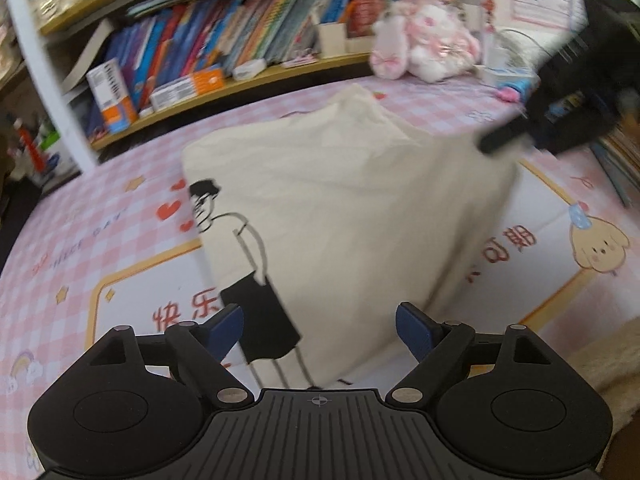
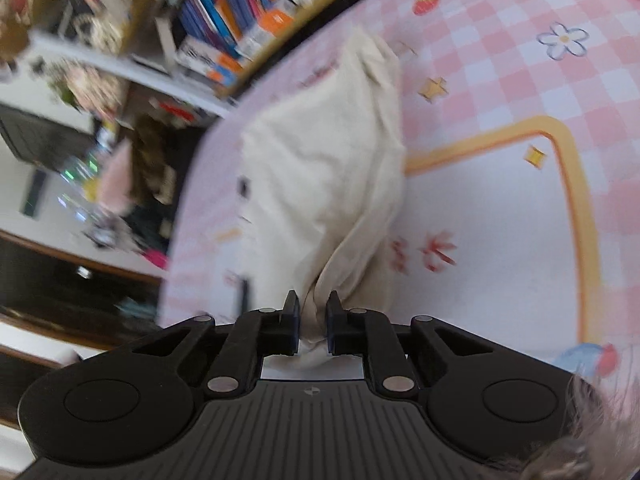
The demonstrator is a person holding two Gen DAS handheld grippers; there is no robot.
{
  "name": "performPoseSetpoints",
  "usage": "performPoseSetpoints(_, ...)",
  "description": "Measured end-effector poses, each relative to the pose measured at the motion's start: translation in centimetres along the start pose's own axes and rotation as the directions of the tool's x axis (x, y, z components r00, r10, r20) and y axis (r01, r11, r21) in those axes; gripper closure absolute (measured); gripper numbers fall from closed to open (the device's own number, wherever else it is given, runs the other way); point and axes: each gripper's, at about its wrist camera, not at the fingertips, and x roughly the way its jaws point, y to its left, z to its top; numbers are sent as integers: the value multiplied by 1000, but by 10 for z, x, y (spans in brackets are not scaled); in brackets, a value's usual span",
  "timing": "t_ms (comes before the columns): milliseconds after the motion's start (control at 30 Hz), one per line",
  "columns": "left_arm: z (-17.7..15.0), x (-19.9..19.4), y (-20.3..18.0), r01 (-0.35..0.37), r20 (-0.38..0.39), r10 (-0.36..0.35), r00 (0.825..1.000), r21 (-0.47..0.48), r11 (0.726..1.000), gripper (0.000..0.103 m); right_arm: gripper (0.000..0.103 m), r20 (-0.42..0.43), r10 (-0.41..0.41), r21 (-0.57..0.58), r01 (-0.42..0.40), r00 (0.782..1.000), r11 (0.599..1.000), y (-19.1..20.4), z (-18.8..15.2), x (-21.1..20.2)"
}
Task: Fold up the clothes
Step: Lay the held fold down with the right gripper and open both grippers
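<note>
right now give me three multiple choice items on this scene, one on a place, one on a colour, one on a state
1. Where does the plush bunny sit?
A. at the far edge of the pink checked cloth, by the bookshelf
B. on the cream T-shirt
C. in the left tool

2. What colour are the shorts of the figure printed on the cream T-shirt?
A. red
B. black
C. yellow

3. How are the tools?
A. both open
B. left tool open and holding nothing, right tool shut on the shirt
C. both shut on the shirt

Answers:
1 A, it lies beyond the shirt, next to the books.
2 B, the printed shorts are solid black.
3 B, the left fingers stand wide apart; bunched cloth sits between the right ones.
</note>
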Motion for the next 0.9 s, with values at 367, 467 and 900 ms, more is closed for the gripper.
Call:
performPoseSetpoints(367,1,20,-45,-129,49,121,991,204,970,14,92,65,142,85,-147,988,986,21,22,-7)
performPoseSetpoints(467,-3,31,-54,-217,55,210,976,291,932,14,92,70,136,80,-141,988,987,21,20,-14)
performPoseSetpoints(900,3,31,-50,-235,50,232,972,332,914,13,49,38,-204,-530,193,978,826,34,-25,-21)
